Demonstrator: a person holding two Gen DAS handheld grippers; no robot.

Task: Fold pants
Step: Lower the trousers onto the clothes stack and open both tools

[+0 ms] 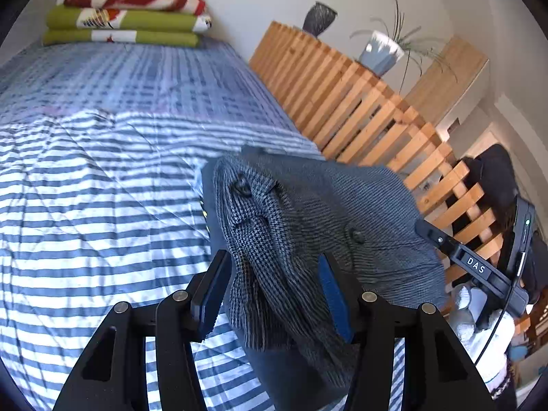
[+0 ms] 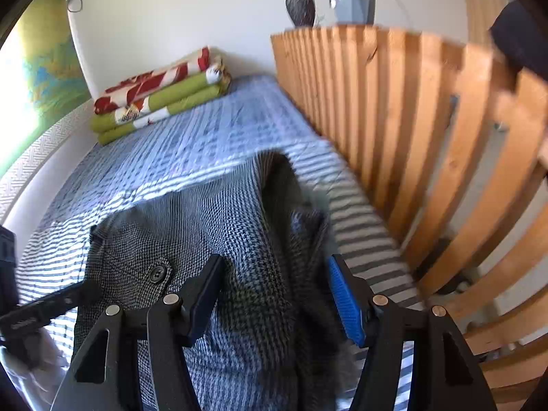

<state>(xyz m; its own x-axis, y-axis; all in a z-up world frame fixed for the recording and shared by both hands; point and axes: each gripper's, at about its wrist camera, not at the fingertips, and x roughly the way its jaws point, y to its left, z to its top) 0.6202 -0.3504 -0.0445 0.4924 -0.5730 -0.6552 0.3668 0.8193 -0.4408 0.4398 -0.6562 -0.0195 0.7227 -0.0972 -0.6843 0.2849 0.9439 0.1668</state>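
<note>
pants bunched at the bed's right edge, both claws parted

the grey houndstooth pants (image 1: 308, 226) are seen heaped on the striped bedcover (image 1: 85, 205), close against the wooden slat rail (image 1: 359, 102) that bounds the bed on the right. a narrow strip of cover is left between cloth and rail in the right wrist view.

the left gripper (image 1: 274, 294) is found with its jaws parted; cloth lies between the pads, and no pressing on it can be made out. the right gripper (image 2: 277, 294) is likewise parted over the pants (image 2: 239, 239), with fabric between the jaws and a gap visible at the blue pad.

open cover is noted to the left and towards the far end, where folded blankets (image 1: 126, 17) are stacked against the wall. a dark vase (image 2: 300, 8) and a potted plant (image 2: 351, 0) are set on top of the rail.
</note>
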